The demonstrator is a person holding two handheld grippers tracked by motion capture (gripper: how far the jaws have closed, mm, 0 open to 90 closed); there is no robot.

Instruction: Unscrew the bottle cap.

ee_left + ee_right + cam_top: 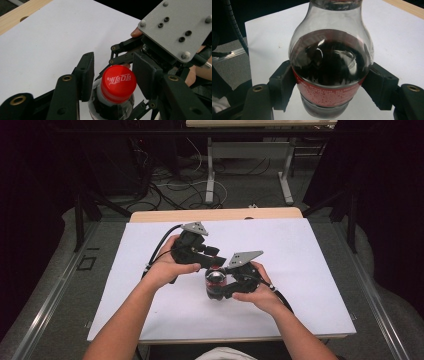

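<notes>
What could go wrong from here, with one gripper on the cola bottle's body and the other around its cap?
1. The left gripper has its fingers beside the red cap with gaps showing; closing off-centre could slip off it.
2. The right gripper clamps the bottle on its round body; twisting the cap may spin it.
3. The cola is dark and fizzy-looking; opening could spill onto the white table.

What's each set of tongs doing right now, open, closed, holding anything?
Left tongs: open, jaws either side of the red cap, gaps visible, not clamped.
Right tongs: closed on the cola bottle at its label.
</notes>
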